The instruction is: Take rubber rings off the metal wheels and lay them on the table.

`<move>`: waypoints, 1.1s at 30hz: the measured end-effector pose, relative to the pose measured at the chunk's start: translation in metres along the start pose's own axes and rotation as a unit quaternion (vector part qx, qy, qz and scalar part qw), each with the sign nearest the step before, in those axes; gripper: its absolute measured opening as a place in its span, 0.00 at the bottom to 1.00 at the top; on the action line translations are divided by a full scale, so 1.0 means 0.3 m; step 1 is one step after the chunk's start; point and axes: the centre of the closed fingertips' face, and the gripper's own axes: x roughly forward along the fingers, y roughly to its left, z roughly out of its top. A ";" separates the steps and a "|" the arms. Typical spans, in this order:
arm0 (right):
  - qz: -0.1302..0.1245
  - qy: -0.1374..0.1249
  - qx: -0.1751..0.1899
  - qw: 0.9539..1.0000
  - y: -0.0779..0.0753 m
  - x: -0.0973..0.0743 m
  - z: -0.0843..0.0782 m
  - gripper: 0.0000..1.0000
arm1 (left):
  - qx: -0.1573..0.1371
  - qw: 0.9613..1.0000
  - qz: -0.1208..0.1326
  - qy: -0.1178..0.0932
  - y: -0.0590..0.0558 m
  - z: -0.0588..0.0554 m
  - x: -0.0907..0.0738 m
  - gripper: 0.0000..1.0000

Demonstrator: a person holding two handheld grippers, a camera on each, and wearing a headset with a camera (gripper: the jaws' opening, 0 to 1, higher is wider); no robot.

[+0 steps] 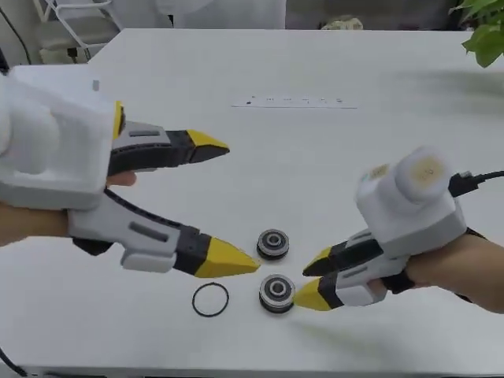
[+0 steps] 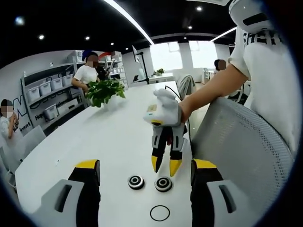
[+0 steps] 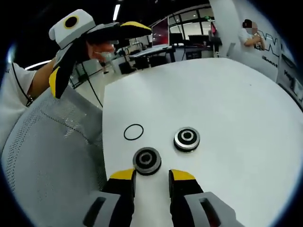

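On the table (image 1: 331, 157), thin black rubber ring (image 1: 210, 299), lying flat

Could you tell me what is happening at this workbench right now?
A person holds a claw in each hand over a white table. One thin black rubber ring lies loose on it, beside two round metal wheels. The right claw, slightly open, points at the nearer wheel; the left claw hangs wide open, empty.

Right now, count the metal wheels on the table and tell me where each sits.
2. One metal wheel lies by the right gripper, beside the loose rubber ring; the other wheel sits just beyond it.
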 end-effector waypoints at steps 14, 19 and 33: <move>0.012 0.003 -0.023 1.000 0.024 0.034 -0.013 0.21 | -0.022 0.999 -0.038 0.029 -0.053 -0.159 0.203 0.57; 0.003 0.000 -0.031 1.000 0.013 0.037 -0.011 0.21 | -0.024 0.998 -0.042 0.045 -0.096 -0.238 0.228 0.36; 0.005 0.005 -0.047 0.999 0.014 0.048 -0.025 0.17 | -0.040 0.994 -0.056 0.081 -0.122 -0.324 0.266 0.13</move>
